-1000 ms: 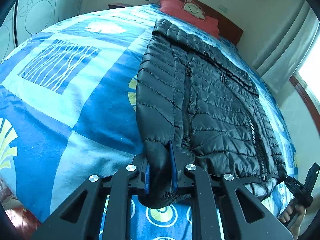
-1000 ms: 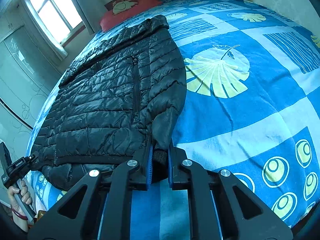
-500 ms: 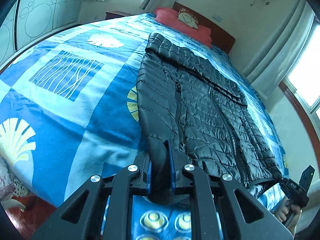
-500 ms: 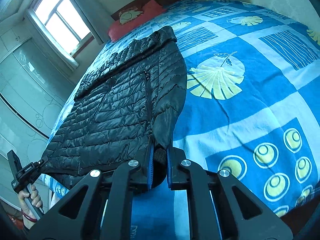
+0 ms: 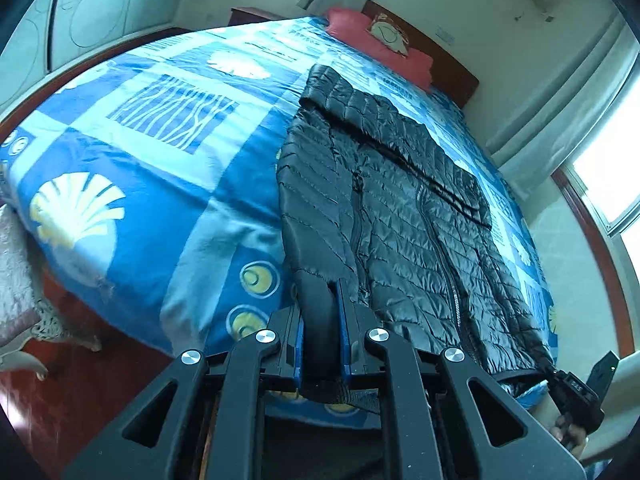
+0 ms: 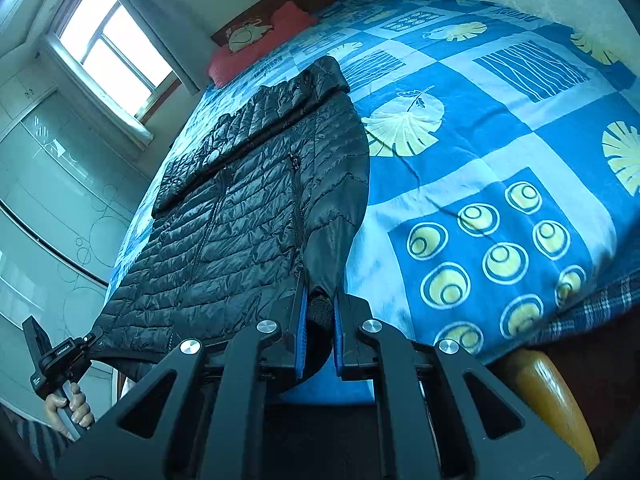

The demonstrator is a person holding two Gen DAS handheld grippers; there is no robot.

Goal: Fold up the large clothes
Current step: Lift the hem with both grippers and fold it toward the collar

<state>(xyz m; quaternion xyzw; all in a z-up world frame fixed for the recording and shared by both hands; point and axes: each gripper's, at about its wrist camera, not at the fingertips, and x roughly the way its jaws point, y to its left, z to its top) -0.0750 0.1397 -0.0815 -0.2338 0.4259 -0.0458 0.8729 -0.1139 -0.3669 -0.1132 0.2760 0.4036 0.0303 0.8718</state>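
Note:
A black quilted puffer jacket (image 5: 400,208) lies lengthwise on a blue patterned bedspread (image 5: 160,184), collar toward the pillow. My left gripper (image 5: 320,292) is shut on the sleeve end at the jacket's near left corner, off the foot edge of the bed. My right gripper (image 6: 320,292) is shut on the other sleeve's knit cuff, with the jacket (image 6: 248,208) stretching away to its left. Each view also catches the other gripper at the jacket's far hem corner: the right gripper (image 5: 576,392) and the left gripper (image 6: 60,356), each in a hand.
A red pillow (image 5: 376,44) and a dark headboard close the far end of the bed. Windows and curtains line one wall. A white lace cloth (image 5: 16,280) and red floor sit left of the bed; a wooden post (image 6: 548,392) and plaid cloth (image 6: 592,308) are at the foot.
Both grippers have drawn back and upward from the bed with the sleeve ends still clamped. The jacket's lower edge has slid toward the foot of the bed, and more floor shows.

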